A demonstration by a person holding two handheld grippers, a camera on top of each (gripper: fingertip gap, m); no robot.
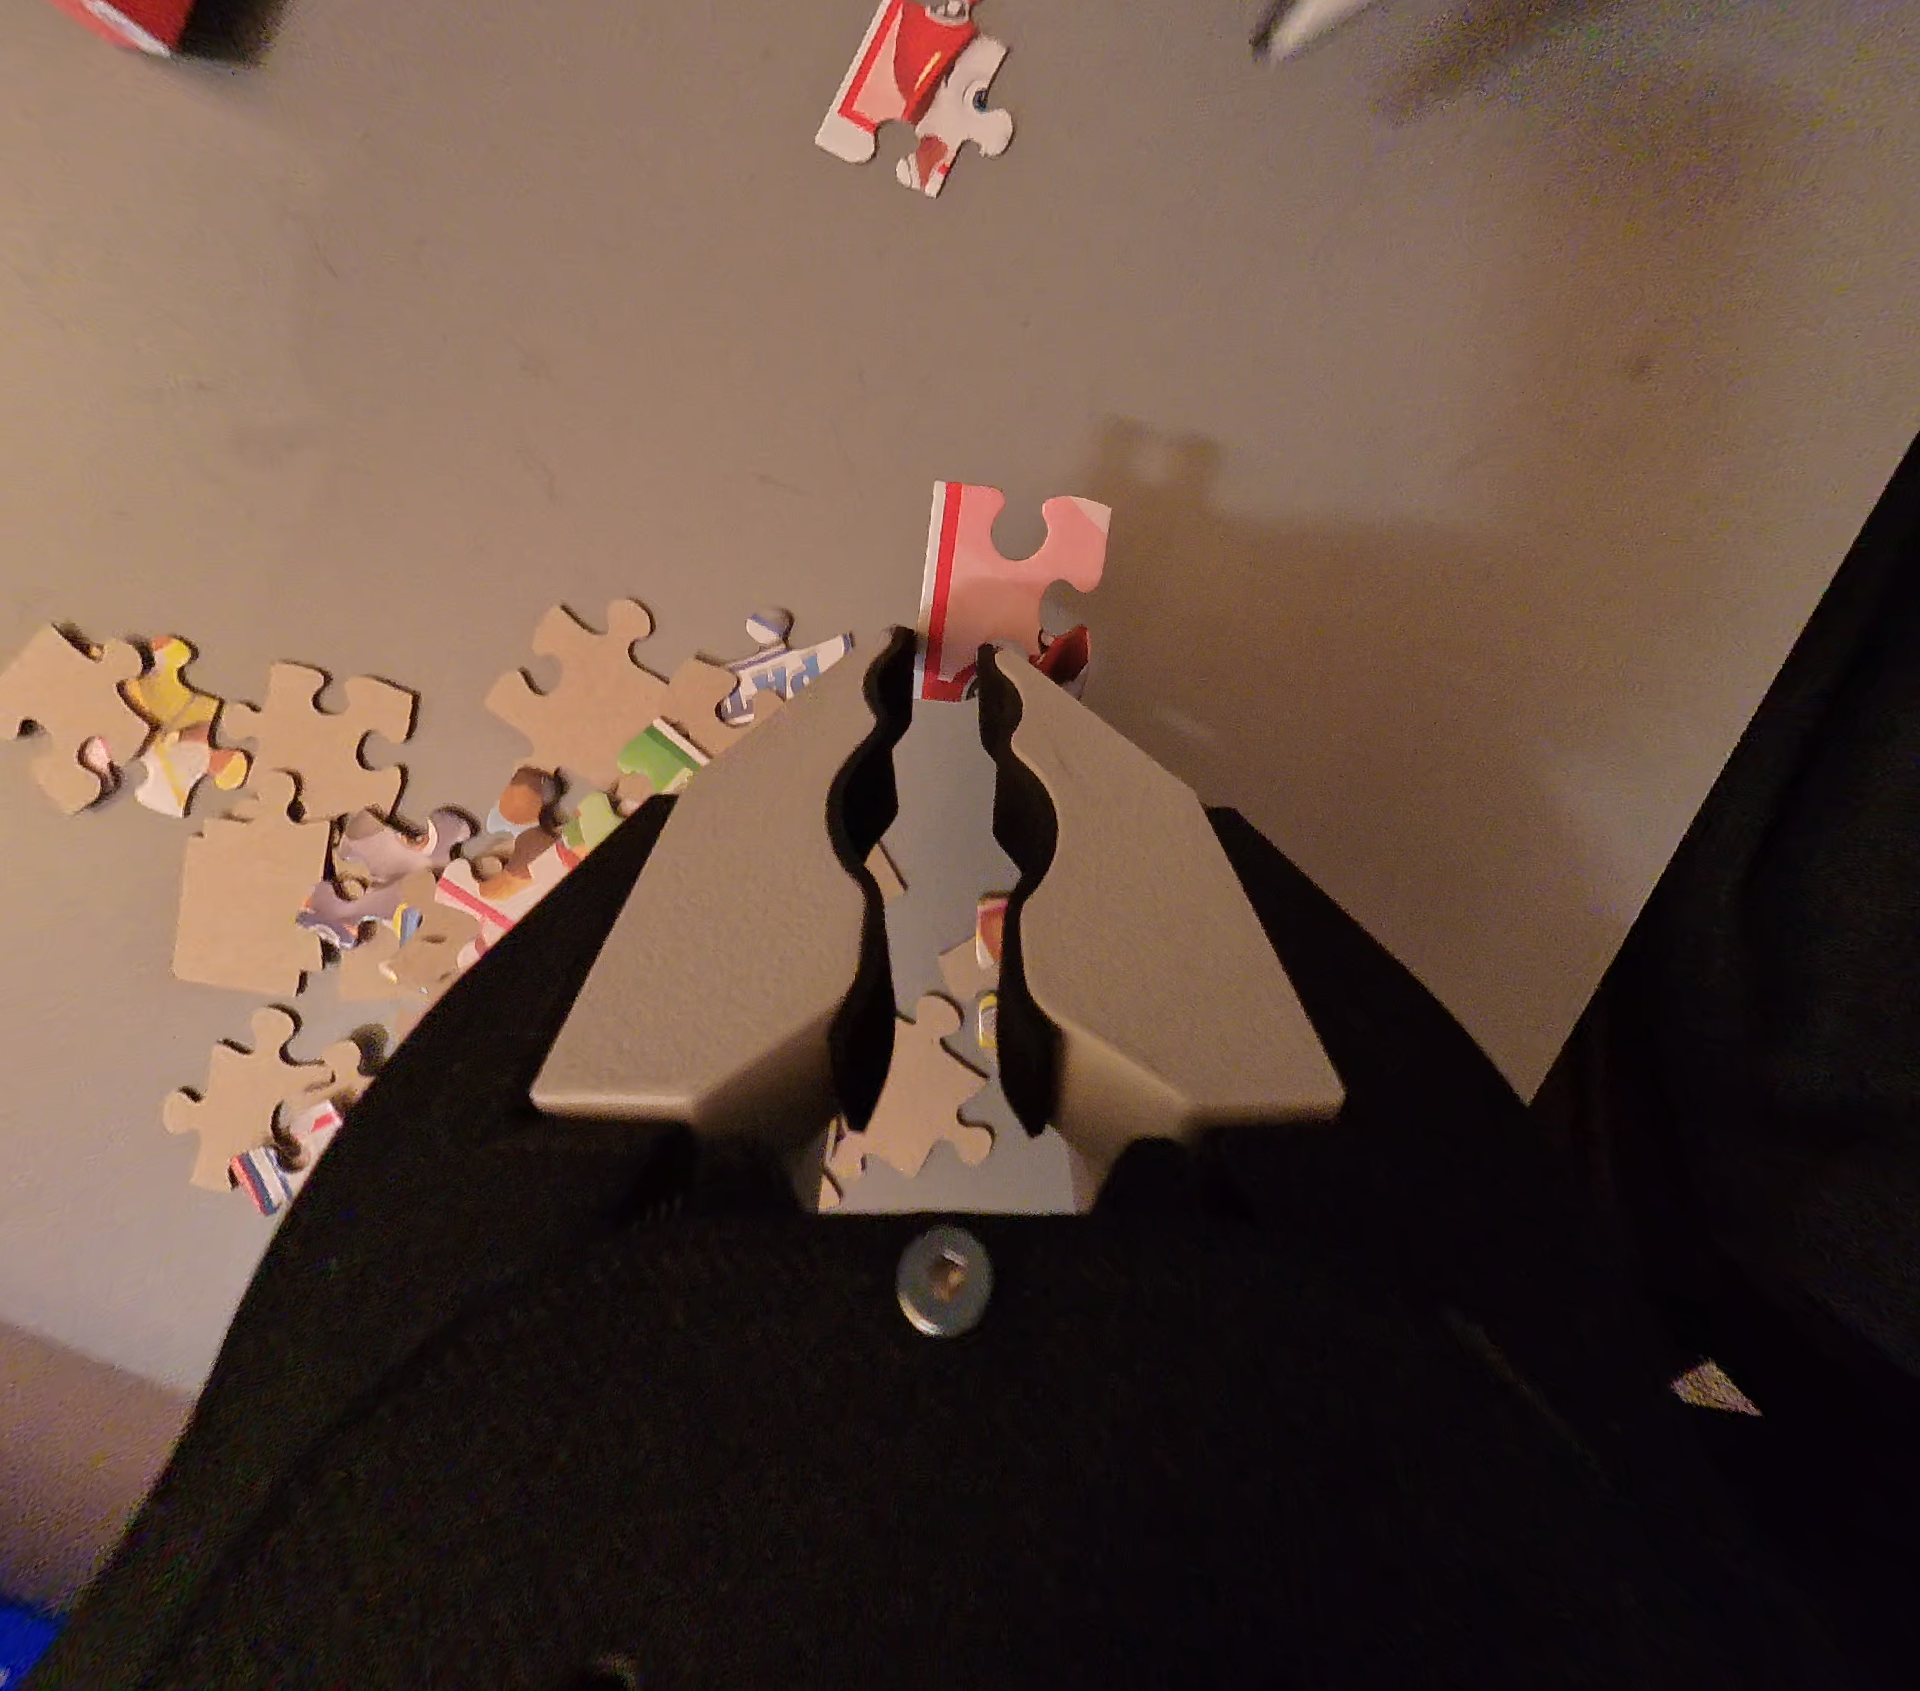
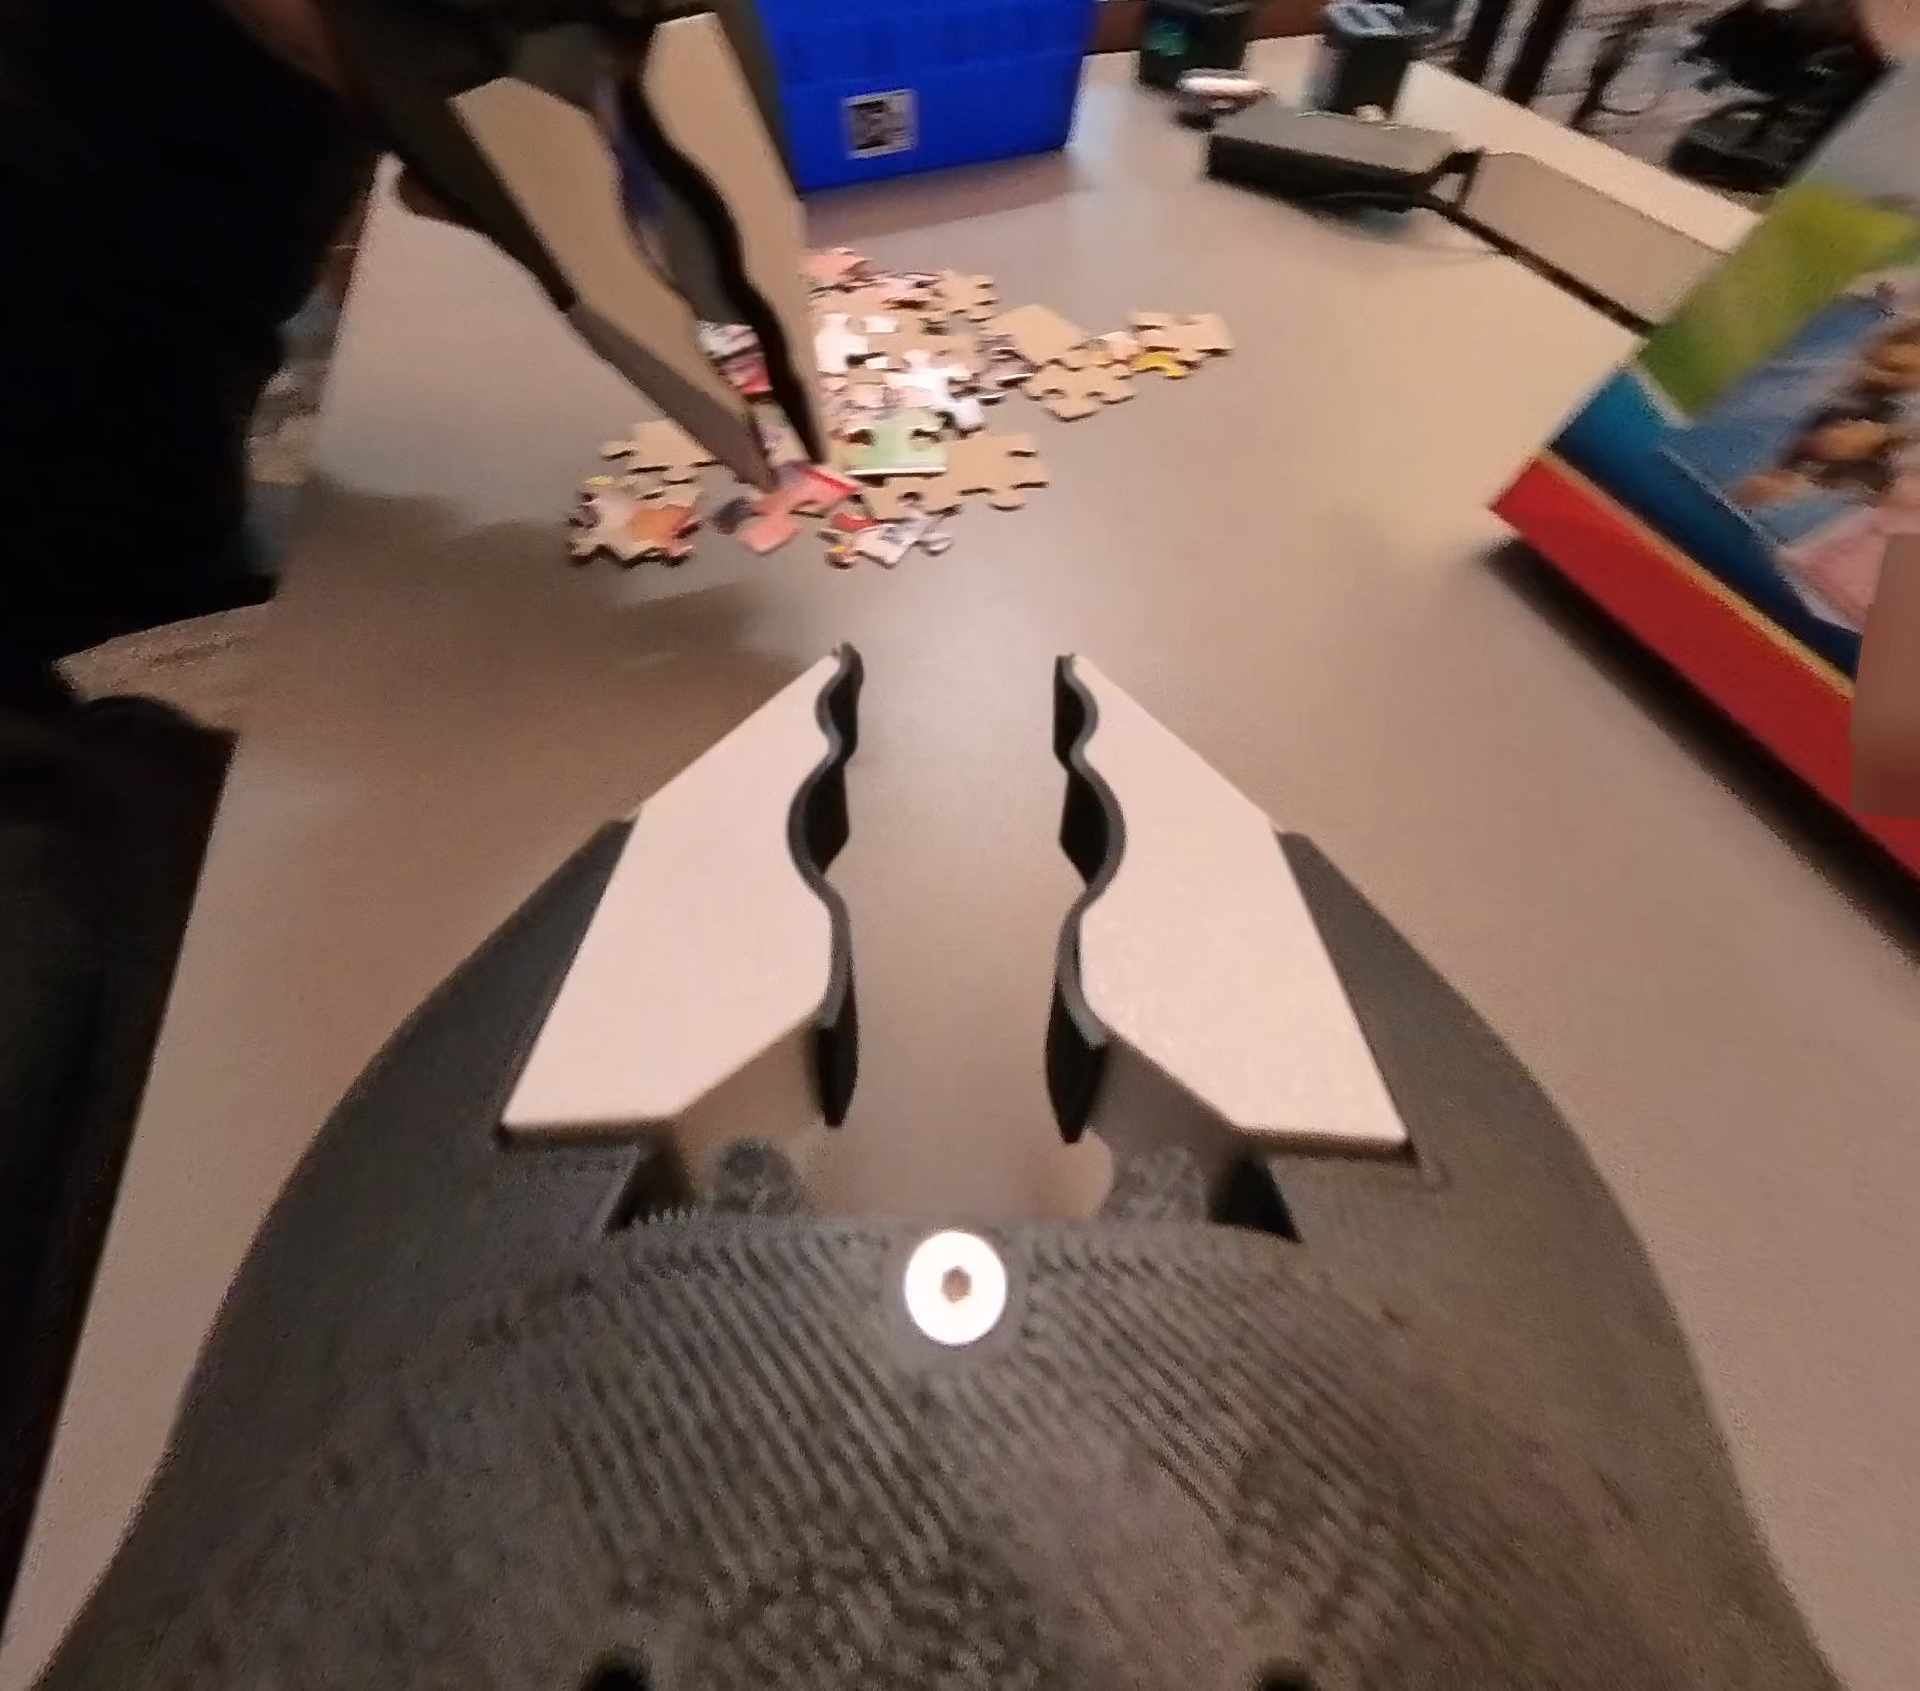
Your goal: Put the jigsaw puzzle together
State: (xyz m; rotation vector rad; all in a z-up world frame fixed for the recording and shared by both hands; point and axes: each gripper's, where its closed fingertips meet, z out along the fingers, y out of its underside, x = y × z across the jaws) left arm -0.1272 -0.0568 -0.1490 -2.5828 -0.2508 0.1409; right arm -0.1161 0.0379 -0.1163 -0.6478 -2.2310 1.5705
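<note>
Left gripper (image 1: 943,654) pinched pink piece (image 1: 1013,566) by edge; could twist out; right gripper (image 2: 956,685) gaped empty

Left gripper (image 1: 940,654) angled steeply downward, tips nearly together and clamped on a pink-and-red puzzle piece (image 1: 1013,571), right gripper (image 2: 954,675) held low and level, fingers parted around nothing
</note>
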